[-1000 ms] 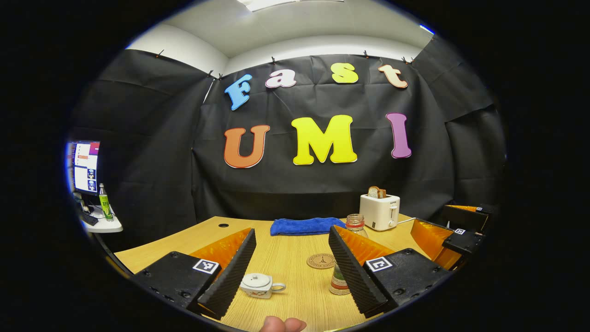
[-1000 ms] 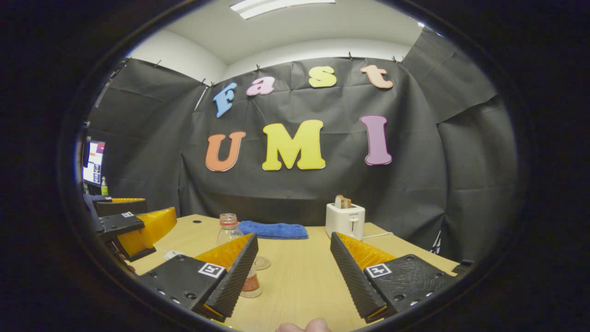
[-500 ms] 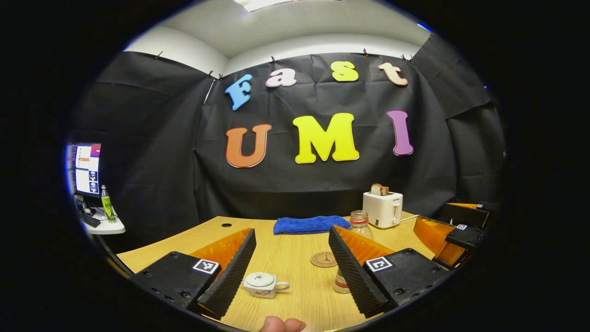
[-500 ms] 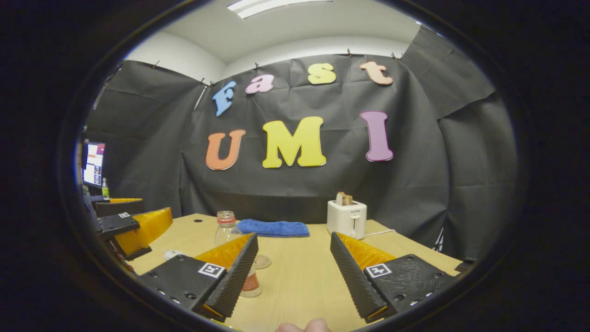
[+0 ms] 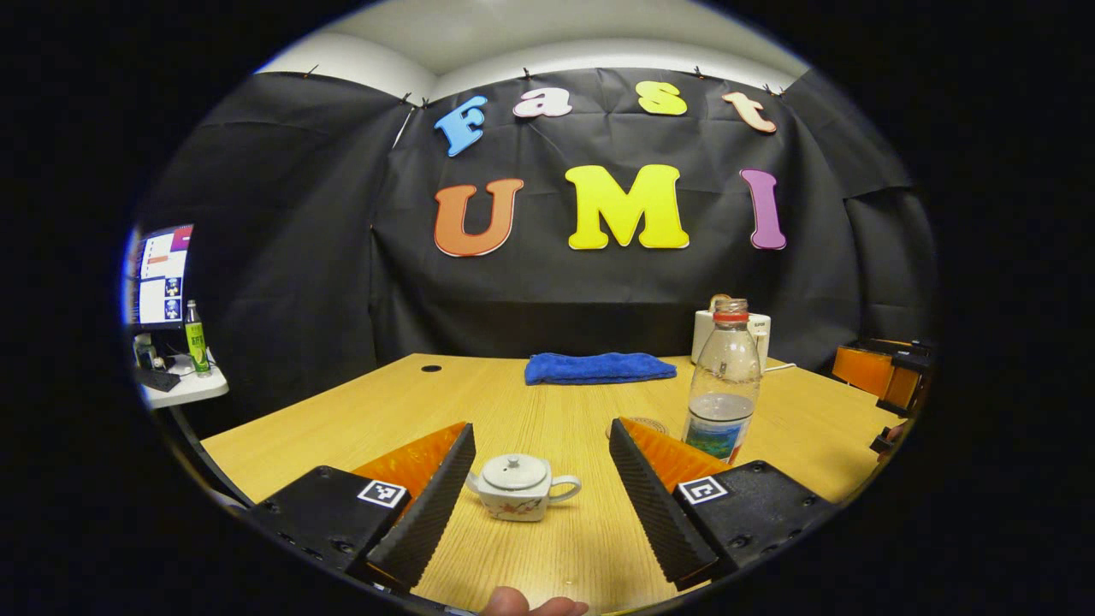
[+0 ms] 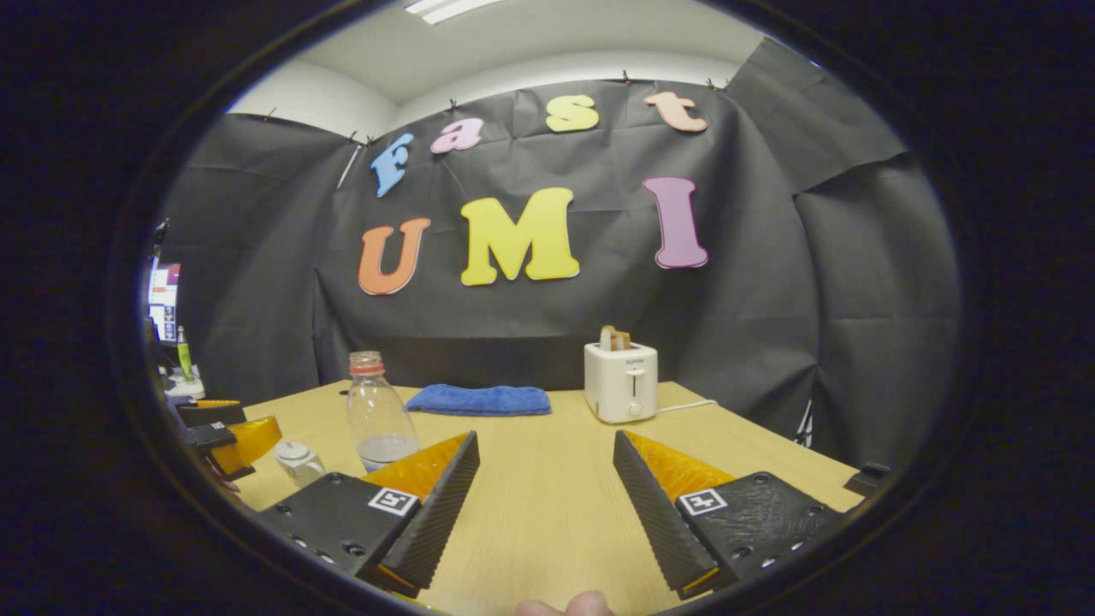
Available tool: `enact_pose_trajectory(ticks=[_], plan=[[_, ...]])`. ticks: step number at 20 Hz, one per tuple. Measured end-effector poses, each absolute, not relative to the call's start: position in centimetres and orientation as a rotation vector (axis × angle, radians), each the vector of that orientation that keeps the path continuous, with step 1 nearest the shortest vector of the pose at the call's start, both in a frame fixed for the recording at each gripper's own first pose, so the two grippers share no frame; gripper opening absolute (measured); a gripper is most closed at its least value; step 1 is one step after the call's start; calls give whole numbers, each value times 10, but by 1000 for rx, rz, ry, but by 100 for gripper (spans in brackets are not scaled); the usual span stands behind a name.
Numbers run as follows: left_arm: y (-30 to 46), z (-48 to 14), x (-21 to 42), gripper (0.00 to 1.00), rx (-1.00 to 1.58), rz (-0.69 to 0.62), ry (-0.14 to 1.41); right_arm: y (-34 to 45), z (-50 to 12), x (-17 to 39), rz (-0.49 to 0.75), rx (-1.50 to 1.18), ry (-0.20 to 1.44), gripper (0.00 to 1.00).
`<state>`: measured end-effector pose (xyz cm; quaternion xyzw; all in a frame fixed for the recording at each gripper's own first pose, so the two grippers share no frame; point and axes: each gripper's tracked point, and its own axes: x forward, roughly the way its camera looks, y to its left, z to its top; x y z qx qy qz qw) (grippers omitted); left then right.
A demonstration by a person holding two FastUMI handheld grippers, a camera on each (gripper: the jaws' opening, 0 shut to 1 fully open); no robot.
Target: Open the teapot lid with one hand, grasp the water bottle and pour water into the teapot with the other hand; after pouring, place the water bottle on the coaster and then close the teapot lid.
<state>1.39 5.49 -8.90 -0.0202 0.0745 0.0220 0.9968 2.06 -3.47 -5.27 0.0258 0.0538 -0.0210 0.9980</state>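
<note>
- While both are gaping empty, the left gripper (image 5: 541, 500) is framing the small white lidded ceramic teapot (image 5: 522, 486) at lower centre of the left gripper view.
- The right gripper (image 6: 546, 505) is hovering over the light wooden surface (image 6: 547, 479).
- The clear plastic water bottle (image 5: 723, 389) is standing right of centre.

teapot (image 5: 517, 487): white, with what looked like a small reddish floral motif
water bottle (image 5: 723, 385): clear, red neck ring
towel (image 5: 599, 368): blue
toaster (image 6: 621, 382): white
table (image 5: 547, 411): light woodgrain
</note>
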Motion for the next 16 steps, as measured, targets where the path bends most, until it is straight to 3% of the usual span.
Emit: enact_pose_trajectory(ticks=[3, 9, 12, 15, 16], plan=[[61, -105, 31, 93, -33, 44, 203, -39, -56, 25, -53, 33, 115, 95], [74, -136, 53, 70, -37, 51, 322, -46, -66, 34, -69, 14, 134, 95], [79, -144, 57, 52, -43, 65, 355, -46, -69, 37, -67, 6, 144, 95], [80, -142, 60, 43, -29, 70, 352, -26, -70, 36, 18, -8, 141, 95], [79, -141, 60, 25, -27, 67, 350, -17, -70, 35, 57, -12, 139, 95]])
